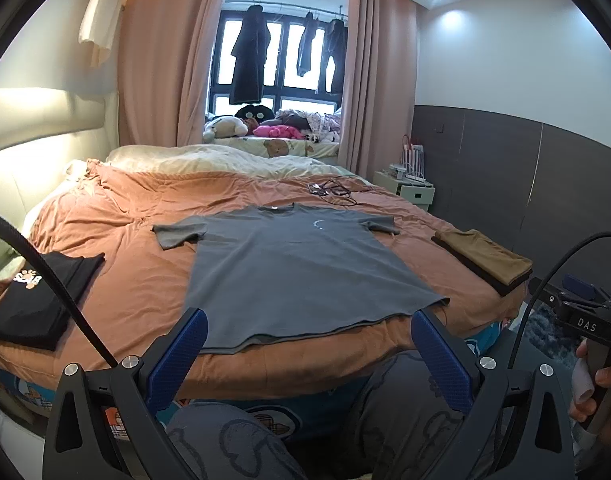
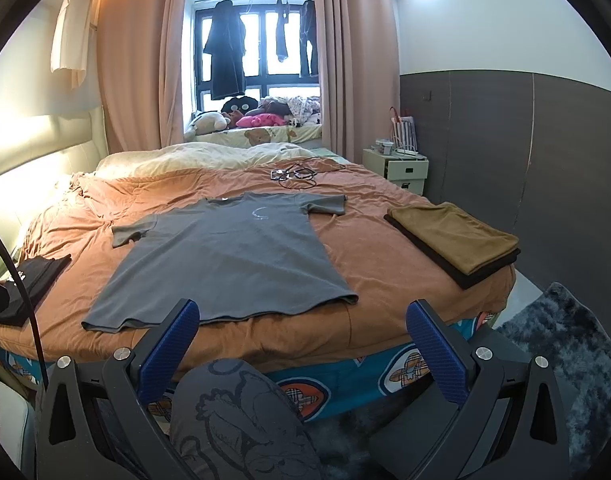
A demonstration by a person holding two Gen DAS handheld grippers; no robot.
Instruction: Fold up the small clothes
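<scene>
a bed with an orange cover (image 1: 125,280) (image 2: 385,264) fills the room. at its far end lies a cream blanket (image 1: 209,158) (image 2: 193,158), and near that end, on the cover, a tangle of black cables (image 1: 337,192) (image 2: 295,176). beyond the bed, a window (image 1: 283,60) (image 2: 261,52) between pink curtains (image 1: 161,68) (image 2: 133,72) has dark garments hanging before it and soft toys (image 1: 249,124) (image 2: 241,118) heaped on its ledge. to the right of the bed stands a white bedside cabinet (image 1: 411,188) (image 2: 401,170). a dark shaggy rug (image 2: 565,340) lies by the bed's near right corner.
</scene>
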